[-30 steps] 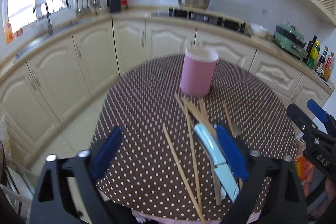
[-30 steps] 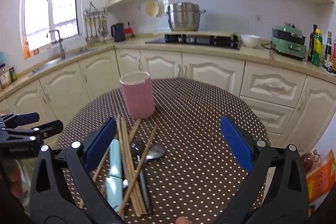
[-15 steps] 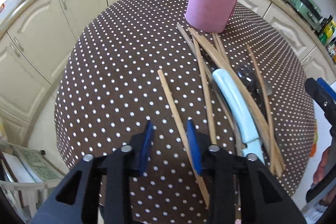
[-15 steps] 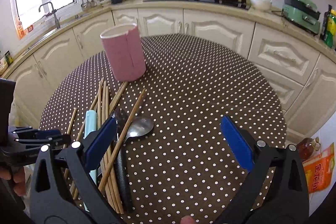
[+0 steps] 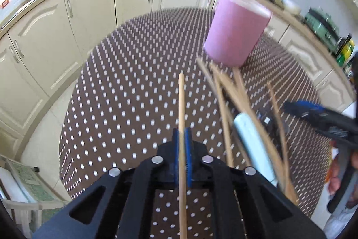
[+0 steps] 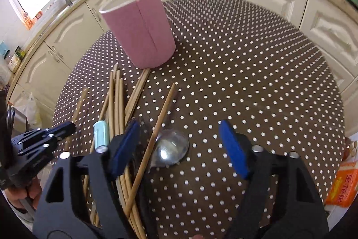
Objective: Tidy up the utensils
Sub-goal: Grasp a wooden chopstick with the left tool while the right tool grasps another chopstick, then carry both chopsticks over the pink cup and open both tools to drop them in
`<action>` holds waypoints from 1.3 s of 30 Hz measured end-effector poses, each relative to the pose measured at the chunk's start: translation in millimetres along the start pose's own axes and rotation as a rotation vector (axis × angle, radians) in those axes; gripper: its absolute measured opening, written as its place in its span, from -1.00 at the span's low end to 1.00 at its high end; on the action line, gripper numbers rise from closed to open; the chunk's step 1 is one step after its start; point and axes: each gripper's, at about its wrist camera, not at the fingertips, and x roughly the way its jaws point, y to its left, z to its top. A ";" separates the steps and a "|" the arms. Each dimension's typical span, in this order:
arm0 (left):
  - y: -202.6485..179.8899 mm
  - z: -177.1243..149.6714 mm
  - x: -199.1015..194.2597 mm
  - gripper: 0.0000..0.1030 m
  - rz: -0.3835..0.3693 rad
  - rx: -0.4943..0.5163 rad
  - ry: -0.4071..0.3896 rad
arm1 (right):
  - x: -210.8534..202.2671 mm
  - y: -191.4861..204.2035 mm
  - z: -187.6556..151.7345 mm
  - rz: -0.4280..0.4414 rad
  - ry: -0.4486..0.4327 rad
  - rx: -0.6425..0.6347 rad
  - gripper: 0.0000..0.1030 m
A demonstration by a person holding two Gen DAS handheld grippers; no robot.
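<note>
Bare tablecloth (image 6: 257,82) right of pink holder (image 6: 143,30), chopstick pile (image 6: 118,104) crowding left

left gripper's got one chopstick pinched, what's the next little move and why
Probably lift the left gripper and carry its chopstick toward the pink holder. The fingers are shut on that single stick, which lies apart from the pile, and the holder stands upright just beyond.
</note>
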 end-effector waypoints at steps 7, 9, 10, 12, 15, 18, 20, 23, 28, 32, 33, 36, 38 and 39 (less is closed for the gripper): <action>-5.2 20.5 -26.2 -0.90 -0.058 -0.019 -0.144 | 21.5 4.5 16.7 0.048 0.089 0.011 -0.36; -7.3 26.7 -31.8 -0.90 -0.076 -0.016 -0.179 | 23.3 6.1 21.3 0.065 0.093 0.013 -0.67; -12.4 28.9 -34.4 -0.90 -0.084 -0.014 -0.197 | 22.3 4.9 23.4 0.088 0.093 0.022 -0.74; -17.2 29.3 -42.0 -0.90 -0.104 -0.003 -0.238 | 19.3 6.8 28.1 0.100 0.073 0.018 -0.81; -26.7 37.4 -51.6 -0.90 -0.140 0.007 -0.296 | 2.4 3.7 34.6 0.127 0.023 0.013 -0.88; -36.9 45.6 -62.6 -0.90 -0.176 0.025 -0.365 | -24.5 3.1 40.5 0.151 -0.045 -0.007 -0.89; -44.6 52.9 -69.6 -0.90 -0.193 0.031 -0.422 | -46.3 5.8 48.2 0.161 -0.100 -0.028 -0.89; -55.0 65.6 -80.5 -0.89 -0.227 0.034 -0.508 | -82.5 9.3 64.0 0.164 -0.214 -0.056 -0.89; -75.5 91.8 -93.0 -0.89 -0.249 0.051 -0.665 | -136.8 25.7 95.1 0.134 -0.435 -0.107 -0.89; -91.8 114.9 -97.9 -0.89 -0.250 0.067 -0.744 | -171.7 35.9 125.8 0.145 -0.567 -0.127 -0.89; -95.2 121.9 -98.5 -0.89 -0.252 0.067 -0.760 | -177.7 38.9 132.0 0.144 -0.592 -0.134 -0.89; -102.3 137.9 -98.8 -0.89 -0.270 0.077 -0.826 | -186.7 48.0 148.5 0.155 -0.646 -0.144 -0.90; -107.6 149.5 -96.1 -0.89 -0.263 0.086 -0.874 | -190.7 52.6 155.4 0.154 -0.671 -0.151 -0.90; -108.2 153.0 -94.3 -0.89 -0.261 0.085 -0.893 | -190.2 54.2 159.5 0.156 -0.678 -0.156 -0.90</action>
